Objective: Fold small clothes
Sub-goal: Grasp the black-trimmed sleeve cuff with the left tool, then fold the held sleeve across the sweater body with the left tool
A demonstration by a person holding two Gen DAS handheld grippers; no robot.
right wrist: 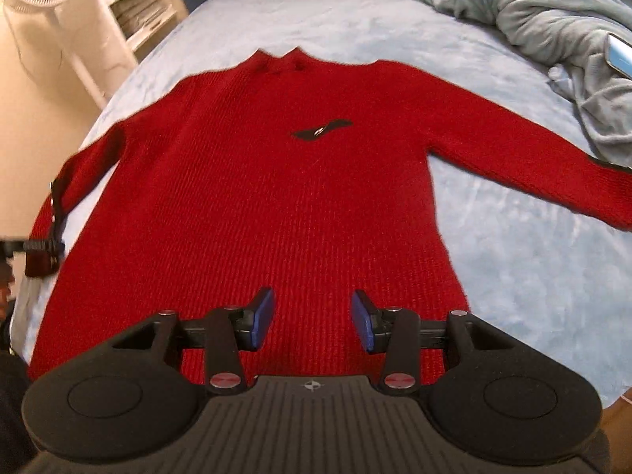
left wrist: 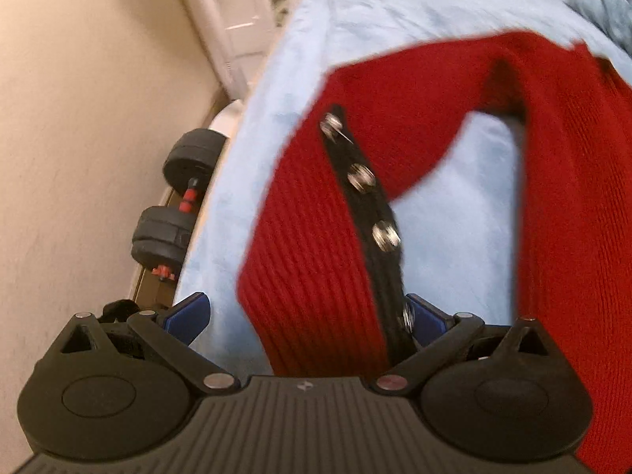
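A red knit sweater (right wrist: 276,197) lies flat on a light blue bed cover (right wrist: 513,256), neck away from me, both sleeves spread out. A small black tab (right wrist: 322,130) sits on its chest. In the left wrist view my left gripper (left wrist: 304,316) is wide open around the left sleeve cuff (left wrist: 316,256), which has a black strip with metal snap buttons (left wrist: 375,217). My right gripper (right wrist: 312,320) is open and empty just above the sweater's bottom hem. The left gripper also shows at the left edge of the right wrist view (right wrist: 39,254).
A grey blanket (right wrist: 533,12) with a phone (right wrist: 620,55) on it lies bunched at the far right of the bed. A white fan (right wrist: 51,8) and shelves stand to the left. Black dumbbells (left wrist: 177,197) lie on the floor beside the bed.
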